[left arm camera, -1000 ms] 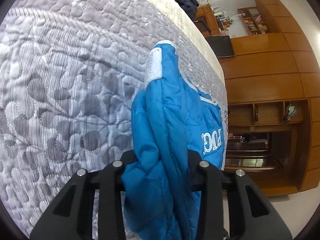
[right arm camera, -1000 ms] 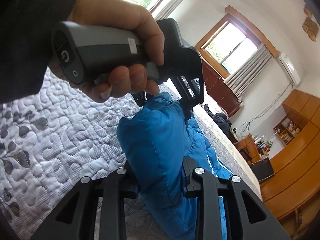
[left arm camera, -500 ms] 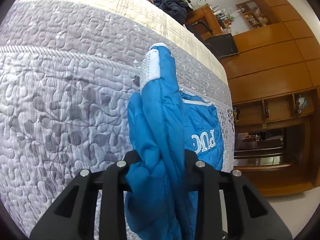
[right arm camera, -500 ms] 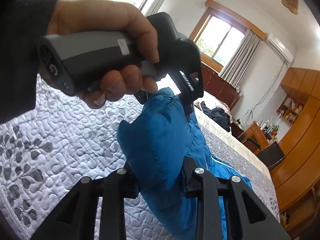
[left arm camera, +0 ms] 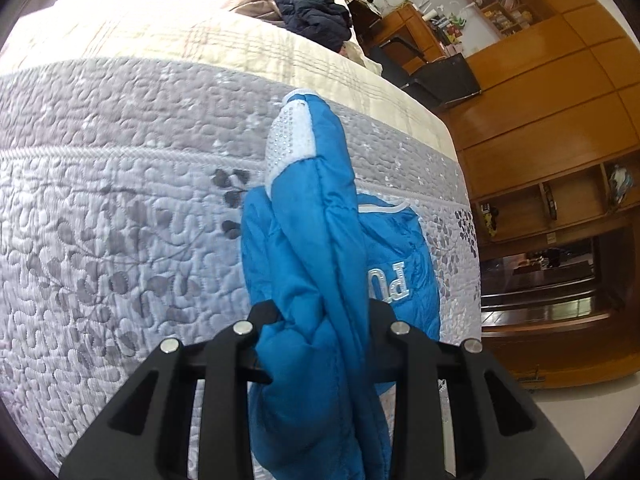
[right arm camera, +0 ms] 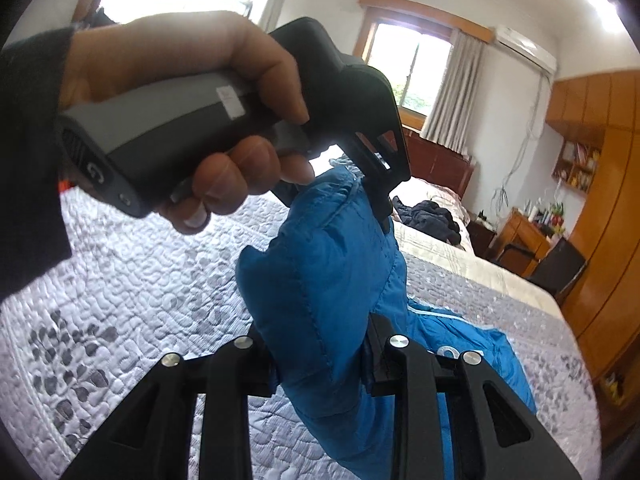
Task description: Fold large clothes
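Observation:
A padded blue jacket (left arm camera: 320, 280) with white trim and white letters hangs above a grey quilted bed (left arm camera: 100, 220). My left gripper (left arm camera: 320, 332) is shut on a bunched fold of it, and a cuff with a white patch (left arm camera: 290, 144) sticks up past the fingers. In the right wrist view my right gripper (right arm camera: 320, 352) is shut on another thick fold of the blue jacket (right arm camera: 316, 280). Just above it a person's hand (right arm camera: 192, 80) holds the left gripper (right arm camera: 376, 184), which pinches the same fabric. The jacket's lower part trails onto the quilt (right arm camera: 472, 344).
A pile of dark clothes (left arm camera: 312, 12) lies at the far end of the bed on a cream cover (left arm camera: 240, 44). Wooden cabinets and shelves (left arm camera: 560, 140) line the wall beyond the bed's edge. A black chair (right arm camera: 560, 268) and a desk (right arm camera: 524, 236) stand near the window wall.
Both grippers have risen and tilted with the jacket still pinched, so more of the bed's far end and the room shows. Neither grip has changed.

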`<act>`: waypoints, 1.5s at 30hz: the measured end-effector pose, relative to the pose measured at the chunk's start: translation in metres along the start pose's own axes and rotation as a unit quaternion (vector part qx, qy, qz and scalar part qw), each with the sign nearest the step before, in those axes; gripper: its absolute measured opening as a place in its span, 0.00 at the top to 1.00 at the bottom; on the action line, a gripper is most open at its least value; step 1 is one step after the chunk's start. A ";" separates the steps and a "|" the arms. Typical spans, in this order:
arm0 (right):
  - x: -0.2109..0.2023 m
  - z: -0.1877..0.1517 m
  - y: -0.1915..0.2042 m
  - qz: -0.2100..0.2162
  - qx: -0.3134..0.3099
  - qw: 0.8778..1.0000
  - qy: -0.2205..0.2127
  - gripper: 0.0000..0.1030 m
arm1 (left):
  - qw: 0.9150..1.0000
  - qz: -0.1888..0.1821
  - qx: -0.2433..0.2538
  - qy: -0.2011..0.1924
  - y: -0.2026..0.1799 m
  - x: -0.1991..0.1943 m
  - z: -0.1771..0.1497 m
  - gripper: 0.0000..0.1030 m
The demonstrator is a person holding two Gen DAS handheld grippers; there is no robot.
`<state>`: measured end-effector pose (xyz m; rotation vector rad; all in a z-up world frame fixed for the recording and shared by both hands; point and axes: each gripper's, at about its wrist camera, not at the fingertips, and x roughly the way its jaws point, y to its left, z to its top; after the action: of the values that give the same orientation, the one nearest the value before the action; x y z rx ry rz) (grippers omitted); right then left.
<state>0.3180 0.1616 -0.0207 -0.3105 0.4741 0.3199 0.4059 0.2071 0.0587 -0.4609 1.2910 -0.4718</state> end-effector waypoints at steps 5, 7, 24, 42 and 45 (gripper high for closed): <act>-0.011 -0.003 -0.027 0.000 0.033 0.999 -0.006 0.72 | 0.999 0.026 0.024 0.002 -0.042 0.007 0.001 0.73; -0.014 -0.005 -0.037 0.002 0.047 0.999 -0.007 0.71 | 0.999 0.033 0.030 0.003 -0.055 0.011 0.000 0.73; -0.030 -0.028 -0.095 0.004 0.108 0.994 -0.010 0.71 | 0.995 0.068 0.066 0.017 -0.131 0.052 -0.008 0.73; -0.031 -0.085 -0.178 0.006 0.189 0.982 0.001 0.71 | 0.986 0.101 0.109 0.070 -0.194 0.159 -0.017 0.70; -0.028 -0.095 -0.192 0.006 0.199 0.980 0.005 0.71 | 0.986 0.104 0.107 0.077 -0.198 0.176 -0.016 0.68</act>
<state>0.3273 -0.0528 -0.0461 0.0798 0.5390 0.2291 0.4122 -0.0568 0.0286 -0.1084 1.4014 -0.4703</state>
